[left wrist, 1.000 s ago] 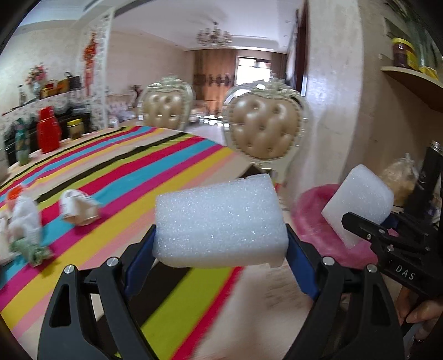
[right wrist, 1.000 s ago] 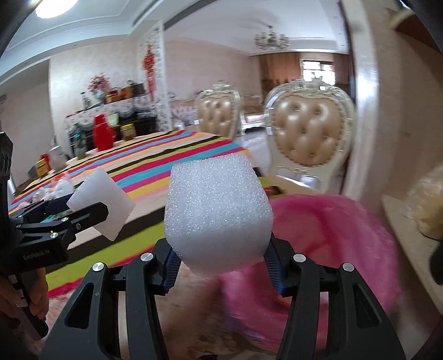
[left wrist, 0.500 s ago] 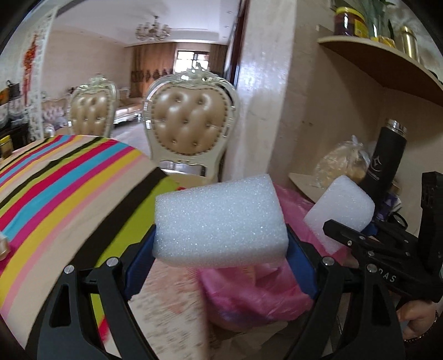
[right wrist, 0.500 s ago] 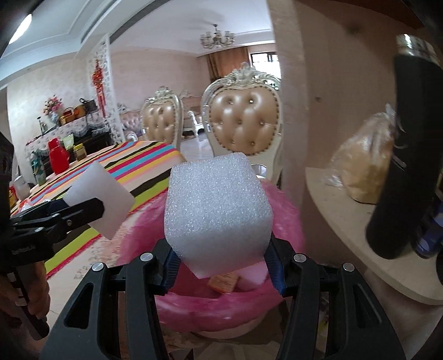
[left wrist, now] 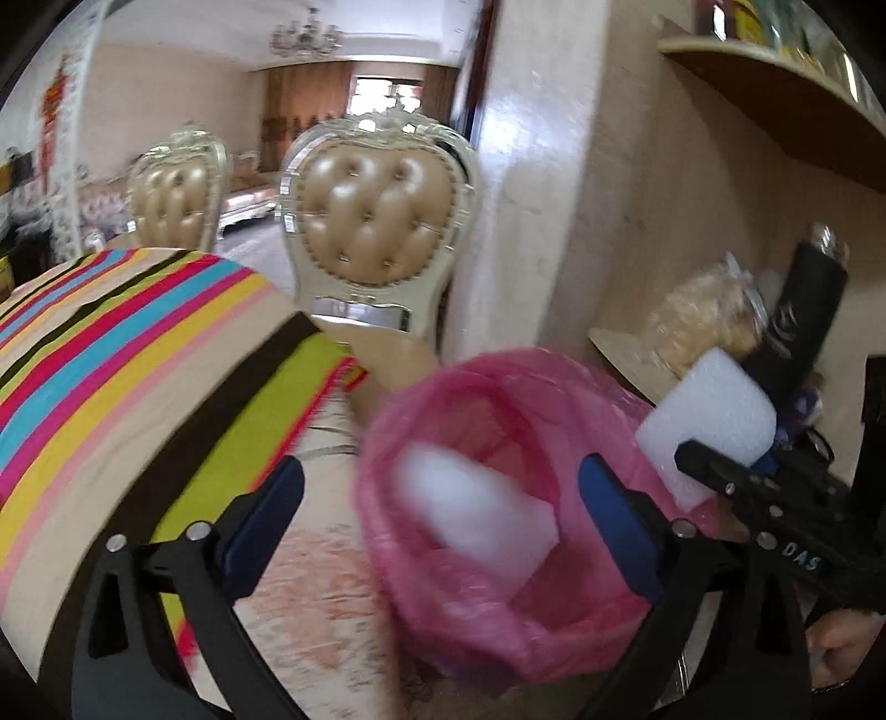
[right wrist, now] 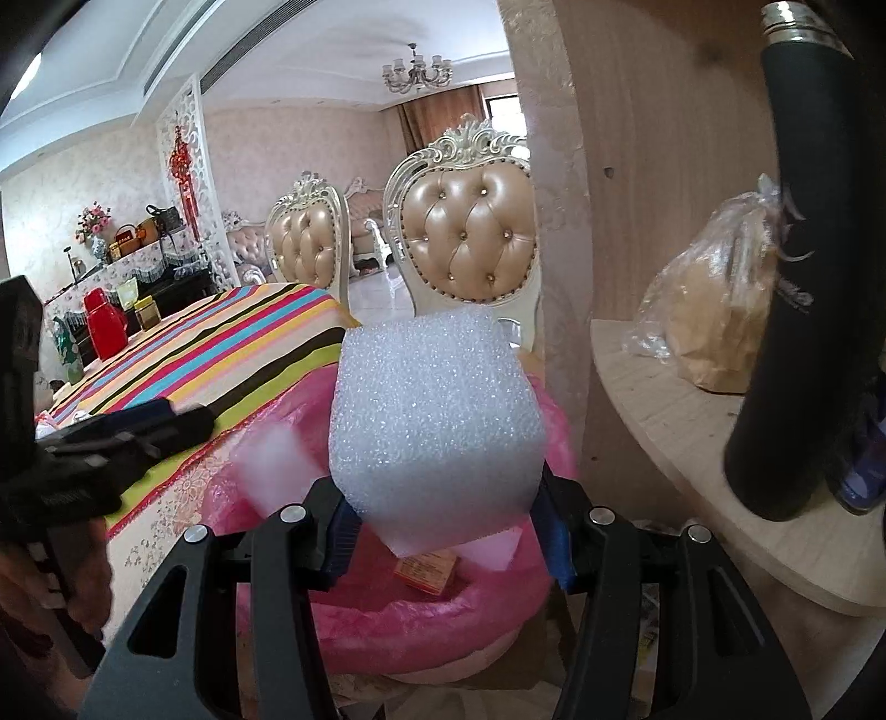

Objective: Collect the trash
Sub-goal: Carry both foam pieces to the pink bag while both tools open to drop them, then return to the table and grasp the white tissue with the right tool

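Right gripper (right wrist: 443,526) clamps upright foam block (right wrist: 434,432) over pink bag (right wrist: 421,615)

1. A foam block (left wrist: 476,509) is sitting inside the trash bag (left wrist: 443,598), before the left gripper (left wrist: 443,509).
2. The bag is standing right of the table (left wrist: 138,399).
3. A chair (left wrist: 382,232) is standing behind the bag.

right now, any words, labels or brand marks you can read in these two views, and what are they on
"DAS": white letters on the right gripper body, seen from the left wrist view.
Left gripper body: a line of raised lettering, too blurred to read.
Black bottle: pale script logo, not legible.
Orange packet in the pink trash bag: small print, too small to read.
Shelf jars: labels blurred.
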Available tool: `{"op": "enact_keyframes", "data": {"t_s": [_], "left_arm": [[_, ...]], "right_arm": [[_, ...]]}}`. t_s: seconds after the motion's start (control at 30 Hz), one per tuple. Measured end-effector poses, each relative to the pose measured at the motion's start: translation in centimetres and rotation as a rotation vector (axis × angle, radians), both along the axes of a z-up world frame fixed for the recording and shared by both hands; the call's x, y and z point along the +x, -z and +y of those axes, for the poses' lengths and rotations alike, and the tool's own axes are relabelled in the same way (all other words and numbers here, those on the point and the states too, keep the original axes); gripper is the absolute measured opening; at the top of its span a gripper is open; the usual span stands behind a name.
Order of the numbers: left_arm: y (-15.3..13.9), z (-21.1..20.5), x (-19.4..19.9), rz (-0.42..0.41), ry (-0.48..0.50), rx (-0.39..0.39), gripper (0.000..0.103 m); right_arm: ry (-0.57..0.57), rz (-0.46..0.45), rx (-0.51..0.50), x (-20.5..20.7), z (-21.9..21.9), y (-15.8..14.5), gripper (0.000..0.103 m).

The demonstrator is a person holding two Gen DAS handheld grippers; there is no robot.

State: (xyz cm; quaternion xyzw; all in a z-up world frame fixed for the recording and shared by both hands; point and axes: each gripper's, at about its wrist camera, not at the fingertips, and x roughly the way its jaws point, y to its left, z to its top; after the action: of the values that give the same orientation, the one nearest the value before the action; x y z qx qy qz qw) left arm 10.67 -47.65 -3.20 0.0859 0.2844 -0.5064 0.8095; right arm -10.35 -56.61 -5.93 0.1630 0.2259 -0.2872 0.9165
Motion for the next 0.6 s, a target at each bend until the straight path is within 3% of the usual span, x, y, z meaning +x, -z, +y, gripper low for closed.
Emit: {"op": "enact_keyframes", "data": {"t_s": [0.07, 0.1, 0.13, 0.17, 0.6], "left_arm": [[-0.5, 1.2, 0.8, -0.012, -0.046, 0.001, 0.098], [-0.8, 2.1, 1.2, -0.016, -0.071, 0.002, 0.098], [-1.0, 2.9, 1.6, -0.016, -0.093, 0.002, 0.098], [-1.1, 3.7, 1.9, -0.017, -0.111, 0.002, 0.098], [-1.3, 17.3, 5.3, -0.051, -0.408, 0.059, 0.098]], "right_arm": [[-0.012, 0.005, 0.007, 0.7, 0.1, 0.1, 0.057], [-0.012, 0.007, 0.008, 1.1, 0.2, -0.1, 0.063], [-0.013, 0.003, 0.006, 1.3, 0.2, -0.1, 0.077], [-0.015, -0.003, 0.003, 1.4, 0.3, -0.2, 0.080], [-0.116, -0.024, 0.006, 4.5, 4.1, -1.2, 0.080]]}}
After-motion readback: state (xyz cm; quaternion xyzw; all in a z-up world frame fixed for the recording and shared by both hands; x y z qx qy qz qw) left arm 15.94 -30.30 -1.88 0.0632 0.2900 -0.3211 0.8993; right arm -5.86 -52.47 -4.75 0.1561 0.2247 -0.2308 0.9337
